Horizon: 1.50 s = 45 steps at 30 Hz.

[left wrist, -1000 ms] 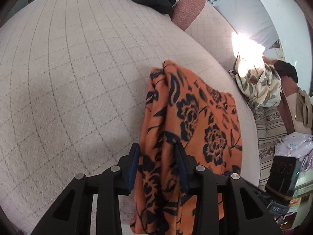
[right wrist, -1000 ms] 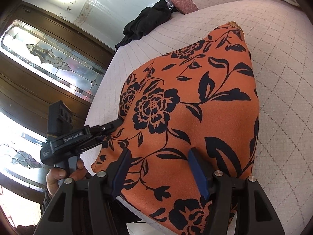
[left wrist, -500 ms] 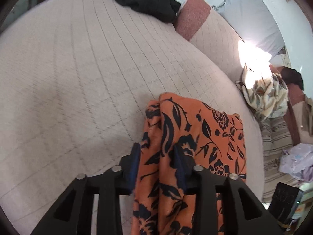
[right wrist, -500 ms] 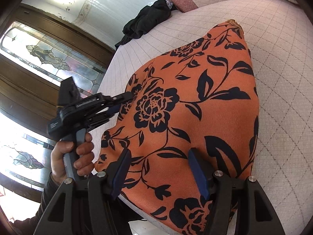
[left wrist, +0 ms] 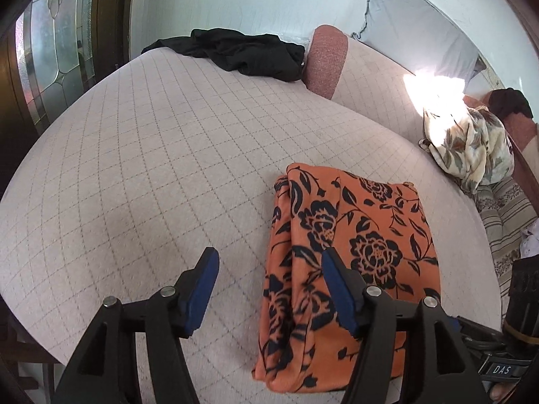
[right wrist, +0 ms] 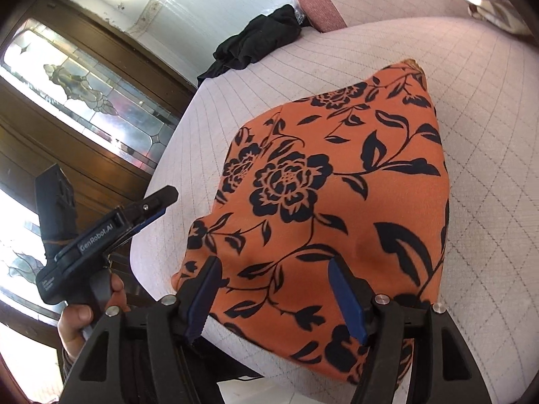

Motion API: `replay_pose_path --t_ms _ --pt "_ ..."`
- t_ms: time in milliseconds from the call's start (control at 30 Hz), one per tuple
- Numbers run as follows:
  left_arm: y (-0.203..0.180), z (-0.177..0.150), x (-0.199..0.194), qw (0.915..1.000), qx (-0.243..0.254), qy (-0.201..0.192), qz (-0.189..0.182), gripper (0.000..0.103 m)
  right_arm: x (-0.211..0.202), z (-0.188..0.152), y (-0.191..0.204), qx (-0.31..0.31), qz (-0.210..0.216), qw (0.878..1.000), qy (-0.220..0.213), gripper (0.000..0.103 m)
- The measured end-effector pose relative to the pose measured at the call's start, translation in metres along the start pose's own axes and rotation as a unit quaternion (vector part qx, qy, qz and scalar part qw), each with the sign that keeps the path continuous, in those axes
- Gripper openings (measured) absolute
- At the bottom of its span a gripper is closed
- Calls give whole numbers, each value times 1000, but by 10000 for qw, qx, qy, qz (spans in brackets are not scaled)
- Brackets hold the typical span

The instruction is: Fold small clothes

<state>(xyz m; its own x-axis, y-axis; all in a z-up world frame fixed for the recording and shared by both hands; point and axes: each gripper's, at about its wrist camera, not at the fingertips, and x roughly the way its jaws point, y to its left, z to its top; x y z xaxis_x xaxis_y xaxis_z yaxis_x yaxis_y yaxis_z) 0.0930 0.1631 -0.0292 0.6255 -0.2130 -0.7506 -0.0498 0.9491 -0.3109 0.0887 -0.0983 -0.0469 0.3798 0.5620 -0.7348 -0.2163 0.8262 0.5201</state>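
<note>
- Orange floral garment (left wrist: 350,256): folded into a long panel, lying flat on the quilted bed cover (left wrist: 161,175) near its front edge; in the left wrist view its long axis runs away from the camera, from the near edge of the bed towards the far side
- Left gripper (left wrist: 269,289): jaws apart and opening, nothing between them; the gap sits over bare quilt just beside the garment's doubled edge, and the right-hand blue pad (left wrist: 338,289) overlaps that edge in the picture, contact not discernible
- Right gripper (right wrist: 273,294): jaws apart and opening slightly, not pressing cloth; the garment's near end (right wrist: 303,269) shows in the gap between the pads, whether beneath them or level with them cannot be told
- Governing relation: the garment lies ahead of and below both grippers, offset to the right of the left gripper's centreline and squarely on the right gripper's centreline; by this reading the right hand is the nearer to the near end
- Inference for the next fold: a crosswise fold would carry the near end along the long axis towards the far end (right wrist: 412,67), so both grippers would need to take the near edge, the left one shifting right first
- Surroundings: a black garment (left wrist: 246,50) lies well apart at the far side of the bed; a patterned cloth (left wrist: 471,144) lies off to the right
</note>
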Motion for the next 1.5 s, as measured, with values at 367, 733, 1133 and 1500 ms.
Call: replay_pose_path --t_ms 367,733,1133,1500 --pt "-6 -23 -4 9998 62 127 -104 65 9 -4 -5 199 -182 9996 -29 78" --pt "-5 -39 33 9958 411 813 -58 73 -16 -7 -13 323 260 9982 -430 78" --pt "1 -7 81 9824 459 1296 -1268 39 50 16 -77 1079 453 9926 333 36" --pt "-65 20 43 9831 867 413 -1560 37 -52 64 -66 140 60 9959 -887 33"
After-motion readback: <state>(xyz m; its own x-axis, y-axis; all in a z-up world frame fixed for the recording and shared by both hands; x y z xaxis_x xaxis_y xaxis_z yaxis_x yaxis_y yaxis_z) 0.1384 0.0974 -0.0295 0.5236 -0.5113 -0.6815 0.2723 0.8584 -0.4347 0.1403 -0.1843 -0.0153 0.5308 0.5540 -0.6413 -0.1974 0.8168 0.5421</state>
